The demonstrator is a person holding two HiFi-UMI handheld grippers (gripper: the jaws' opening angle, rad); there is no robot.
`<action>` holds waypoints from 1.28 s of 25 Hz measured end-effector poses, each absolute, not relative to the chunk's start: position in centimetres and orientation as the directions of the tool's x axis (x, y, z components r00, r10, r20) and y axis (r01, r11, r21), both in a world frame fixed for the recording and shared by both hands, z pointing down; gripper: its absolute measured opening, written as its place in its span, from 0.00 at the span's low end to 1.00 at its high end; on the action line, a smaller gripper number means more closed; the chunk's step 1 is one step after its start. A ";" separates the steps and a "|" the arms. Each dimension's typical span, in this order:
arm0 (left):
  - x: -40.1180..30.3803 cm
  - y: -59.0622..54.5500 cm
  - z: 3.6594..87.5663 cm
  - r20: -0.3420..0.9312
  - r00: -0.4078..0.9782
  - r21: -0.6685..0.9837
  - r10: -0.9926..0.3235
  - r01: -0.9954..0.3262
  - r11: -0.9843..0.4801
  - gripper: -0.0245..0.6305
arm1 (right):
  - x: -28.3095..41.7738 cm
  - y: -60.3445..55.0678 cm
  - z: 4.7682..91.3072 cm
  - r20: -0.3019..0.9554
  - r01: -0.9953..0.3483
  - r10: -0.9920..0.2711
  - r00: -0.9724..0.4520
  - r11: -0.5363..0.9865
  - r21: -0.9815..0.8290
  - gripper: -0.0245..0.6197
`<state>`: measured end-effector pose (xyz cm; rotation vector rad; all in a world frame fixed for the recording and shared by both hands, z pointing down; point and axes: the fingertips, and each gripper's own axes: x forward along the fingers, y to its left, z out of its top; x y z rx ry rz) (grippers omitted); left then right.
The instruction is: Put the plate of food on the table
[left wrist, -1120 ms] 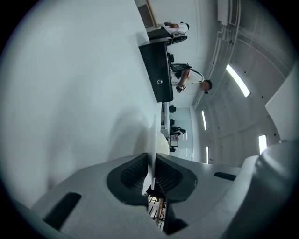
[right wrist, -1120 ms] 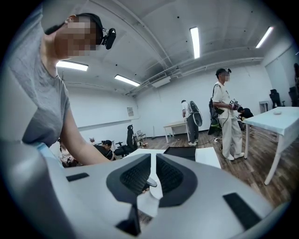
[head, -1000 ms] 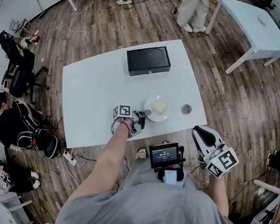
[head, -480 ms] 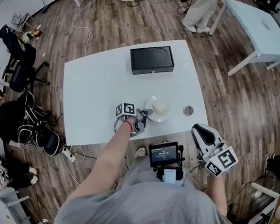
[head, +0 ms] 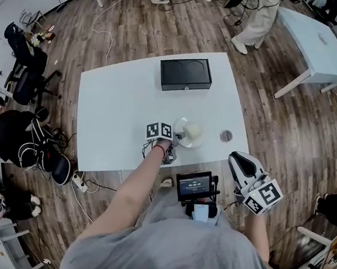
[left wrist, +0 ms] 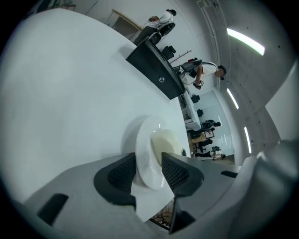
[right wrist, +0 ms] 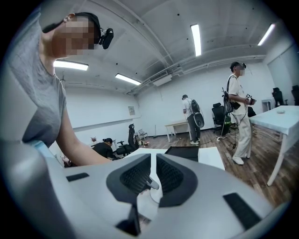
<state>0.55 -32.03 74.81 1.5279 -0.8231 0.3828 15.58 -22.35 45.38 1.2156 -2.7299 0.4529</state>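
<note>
A white plate with a pale yellow lump of food rests on the white table near its front edge. My left gripper is at the plate's near-left rim. In the left gripper view the plate has its rim between the pads, and the jaws of my left gripper are opening, with a gap beside the rim. My right gripper hangs off the table's front right corner, over the floor. In its own view my right gripper has its pads close together with nothing between them.
A flat black box lies at the table's far side. A small round lid sits right of the plate. Another white table stands at the back right. A person walks behind, and chairs and bags crowd the left.
The plate and my left gripper stay at the same spot on the table's front. The marker cube on the left gripper has turned a little. My right gripper has barely moved.
</note>
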 end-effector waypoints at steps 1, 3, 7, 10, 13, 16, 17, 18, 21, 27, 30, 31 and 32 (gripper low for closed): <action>0.3 -32.1 74.7 0.695 0.668 0.700 -0.266 -0.712 0.043 0.28 | 15.6 -22.4 45.3 0.228 -0.741 -0.705 -0.672 0.634 -0.221 0.09; -0.1 -32.3 74.6 0.720 0.640 0.671 -0.269 -0.741 0.032 0.29 | 15.7 -22.4 45.2 0.230 -0.739 -0.703 -0.673 0.636 -0.221 0.09; -0.9 -31.9 74.6 0.742 0.613 0.639 -0.270 -0.769 0.007 0.29 | 16.0 -22.3 45.3 0.224 -0.738 -0.703 -0.675 0.639 -0.219 0.09; -1.6 -31.6 74.0 0.745 0.602 0.622 -0.288 -0.782 -0.026 0.29 | 15.8 -22.2 45.2 0.215 -0.733 -0.701 -0.680 0.643 -0.222 0.09; -1.7 -31.6 72.3 0.722 0.612 0.619 -0.322 -0.780 -0.095 0.29 | 15.5 -22.2 45.3 0.202 -0.724 -0.696 -0.689 0.652 -0.225 0.09; -1.9 -31.5 70.3 0.698 0.617 0.601 -0.363 -0.780 -0.172 0.29 | 15.3 -22.4 45.3 0.187 -0.716 -0.692 -0.697 0.660 -0.228 0.09; -2.1 -31.5 69.6 0.694 0.612 0.587 -0.379 -0.786 -0.193 0.29 | 15.3 -22.5 45.2 0.181 -0.713 -0.691 -0.700 0.663 -0.228 0.09; -2.4 -31.4 69.0 0.692 0.605 0.572 -0.394 -0.792 -0.213 0.29 | 15.2 -22.7 45.1 0.176 -0.711 -0.690 -0.702 0.666 -0.228 0.09; -3.2 -30.8 66.5 0.669 0.599 0.536 -0.440 -0.799 -0.272 0.23 | 14.9 -22.7 44.9 0.157 -0.703 -0.687 -0.709 0.673 -0.232 0.09; -2.3 -29.5 59.9 0.498 0.668 0.509 -0.553 -0.742 -0.437 0.07 | 14.3 -22.7 44.5 0.134 -0.685 -0.674 -0.726 0.693 -0.227 0.09; -1.9 -28.4 56.4 0.361 0.720 0.501 -0.593 -0.686 -0.528 0.07 | 13.6 -22.6 44.4 0.129 -0.681 -0.671 -0.731 0.700 -0.215 0.09; -1.8 -28.2 55.3 0.314 0.732 0.480 -0.604 -0.672 -0.565 0.07 | 13.4 -22.8 44.3 0.125 -0.679 -0.670 -0.732 0.703 -0.210 0.09; -1.8 -27.9 54.4 0.274 0.741 0.450 -0.613 -0.662 -0.599 0.07 | 13.2 -22.9 44.3 0.122 -0.677 -0.668 -0.734 0.706 -0.207 0.09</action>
